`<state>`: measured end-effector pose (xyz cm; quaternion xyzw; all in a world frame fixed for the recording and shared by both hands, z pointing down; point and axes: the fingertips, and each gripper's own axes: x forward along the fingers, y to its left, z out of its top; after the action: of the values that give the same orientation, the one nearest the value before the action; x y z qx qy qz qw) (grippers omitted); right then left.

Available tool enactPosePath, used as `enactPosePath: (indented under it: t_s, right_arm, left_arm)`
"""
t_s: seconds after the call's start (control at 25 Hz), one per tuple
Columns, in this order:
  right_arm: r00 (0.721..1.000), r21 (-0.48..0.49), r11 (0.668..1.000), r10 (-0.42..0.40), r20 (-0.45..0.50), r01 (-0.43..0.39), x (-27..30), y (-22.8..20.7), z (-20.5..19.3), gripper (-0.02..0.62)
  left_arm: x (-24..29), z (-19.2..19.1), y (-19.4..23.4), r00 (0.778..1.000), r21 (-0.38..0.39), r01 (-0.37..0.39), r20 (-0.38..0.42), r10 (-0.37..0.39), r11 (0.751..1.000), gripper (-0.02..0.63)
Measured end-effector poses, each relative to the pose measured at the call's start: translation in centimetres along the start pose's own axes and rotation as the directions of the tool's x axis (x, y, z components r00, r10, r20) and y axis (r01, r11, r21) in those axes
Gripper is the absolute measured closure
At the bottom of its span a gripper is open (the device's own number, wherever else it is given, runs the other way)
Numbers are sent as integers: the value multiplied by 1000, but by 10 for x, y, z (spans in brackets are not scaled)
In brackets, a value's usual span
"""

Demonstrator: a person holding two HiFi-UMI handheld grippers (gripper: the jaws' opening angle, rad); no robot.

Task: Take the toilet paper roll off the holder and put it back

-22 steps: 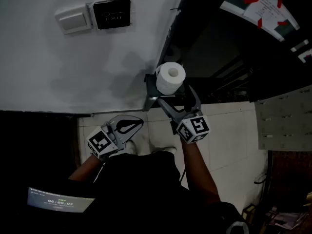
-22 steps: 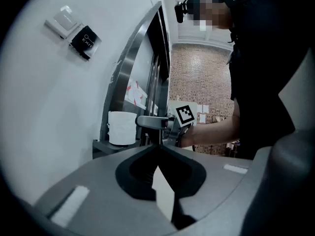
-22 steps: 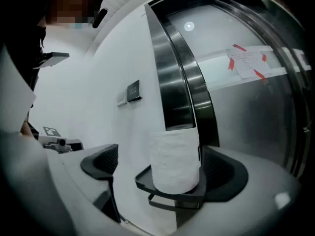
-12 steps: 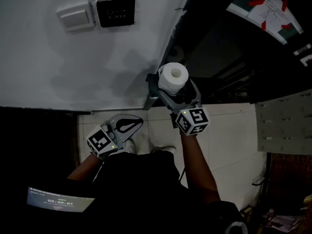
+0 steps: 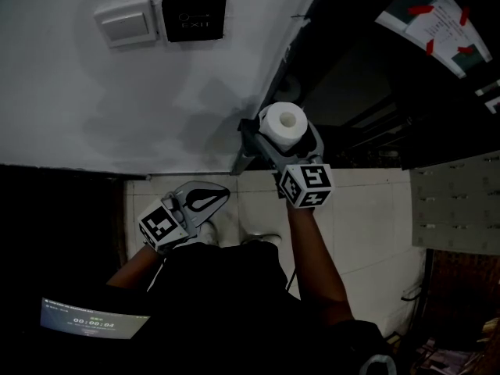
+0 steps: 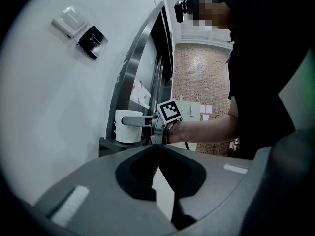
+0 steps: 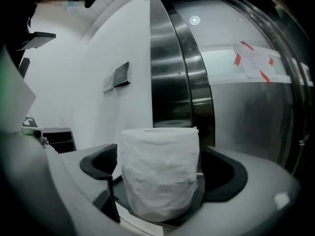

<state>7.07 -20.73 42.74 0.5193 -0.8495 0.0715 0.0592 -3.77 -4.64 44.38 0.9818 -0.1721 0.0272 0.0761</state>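
A white toilet paper roll (image 5: pixel 283 123) stands upright on a dark metal holder (image 5: pixel 245 145) fixed at the corner of the wall. My right gripper (image 5: pixel 289 136) reaches level toward it, jaws wide, one on each side of the roll. In the right gripper view the roll (image 7: pixel 160 173) fills the space between the jaws, and a gap shows on either side. My left gripper (image 5: pixel 205 198) hangs lower left, away from the holder, jaws together and empty. From the left gripper view I see the roll (image 6: pixel 126 128) and the right gripper's marker cube (image 6: pixel 169 111).
A light switch (image 5: pixel 123 22) and a black exit plate (image 5: pixel 194 16) sit on the white wall. A steel door frame (image 7: pixel 170 73) rises right behind the roll. A notice with red tape (image 5: pixel 433 22) hangs on the door. Pale floor tiles (image 5: pixel 367 217) lie below.
My right gripper has moved forward from below the roll, so its jaws now flank the roll. The left gripper has stayed where it was.
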Motion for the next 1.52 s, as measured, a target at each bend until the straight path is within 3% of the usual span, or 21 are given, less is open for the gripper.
enactPosePath:
  t_s: [0.08,0.12,0.16,0.76,1.04,1.2,1.36,1.52]
  right_arm:
    - [1000,-3,1000,-13,-13,13,0,-2,-3,80]
    - [1000,-6,1000,-20,-16,20,0,-3,-3,140]
    - [1000,-8,1000,-25,-16,25,0,-4,-3,155]
    - [999,-31,998,-54,7,54,-15,-13,5,161]
    - [993,-28,993,-116,10,116,-34,-45,9,161]
    - [987,-25,987,-157,12,158,-46,-69,10,161]
    - [982,-24,982,-189,13,190,-56,-88,8,161]
    - [976,-28,975,-219,2,219,-62,-105,2,161]
  left_arm:
    - [0,-1,1,1000,2,-1,-1,1,1000,604]
    - [0,-3,1,1000,11,1,1,-1,1000,604]
    - [0,-3,2,1000,15,1,2,-1,1000,604]
    - [6,1,-4,1000,-8,15,-8,-15,1000,604]
    - [14,-3,-10,999,26,34,-3,-34,999,604]
    - [19,4,-15,999,-5,38,-12,-38,999,604]
    - [24,-2,-16,999,24,47,-11,-46,999,604]
    - [29,2,-20,999,4,45,-18,-45,999,604]
